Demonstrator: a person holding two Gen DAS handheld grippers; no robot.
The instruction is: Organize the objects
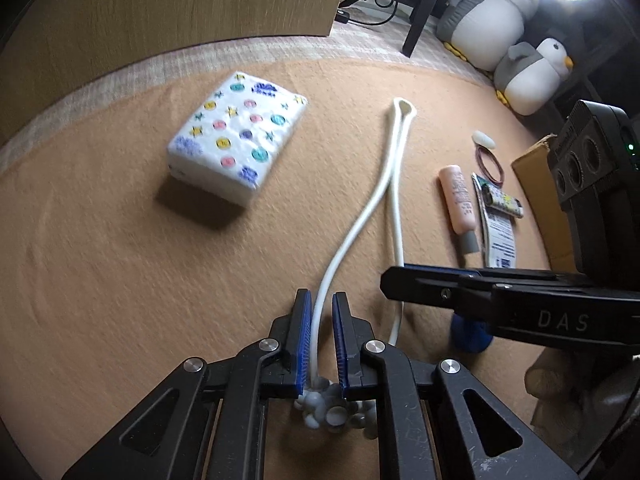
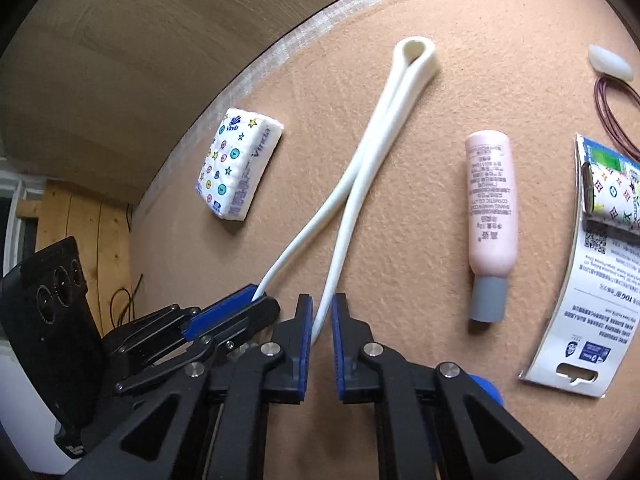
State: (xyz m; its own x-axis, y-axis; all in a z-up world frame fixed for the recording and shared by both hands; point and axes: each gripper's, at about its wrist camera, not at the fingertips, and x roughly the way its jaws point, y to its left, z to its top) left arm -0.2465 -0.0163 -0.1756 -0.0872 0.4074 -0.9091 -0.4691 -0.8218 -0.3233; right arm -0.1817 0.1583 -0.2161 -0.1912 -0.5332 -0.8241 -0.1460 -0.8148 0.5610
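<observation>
A long white cord [image 1: 394, 168] folded into a loop lies on the tan felt mat [image 1: 120, 260]; it also shows in the right wrist view [image 2: 376, 152]. One strand runs between the blue pads of my left gripper [image 1: 322, 300], whose jaws stand narrowly apart around it, above a cluster of white beads [image 1: 334, 410]. My right gripper [image 2: 322, 302] has its jaws narrowly apart around the other strand. The left gripper shows in the right wrist view [image 2: 240, 312], beside the right gripper. The right gripper shows in the left wrist view [image 1: 480, 292].
A patterned tissue pack [image 1: 236, 136] [image 2: 238, 164] lies to the left. A pink tube [image 2: 490, 224], a printed card pack with a lighter [image 2: 588, 248], a rubber band [image 2: 616, 108] and a white oval piece [image 2: 610, 62] lie right. A blue cap [image 1: 470, 334] sits under the right gripper. A wooden board [image 1: 180, 4] stands behind.
</observation>
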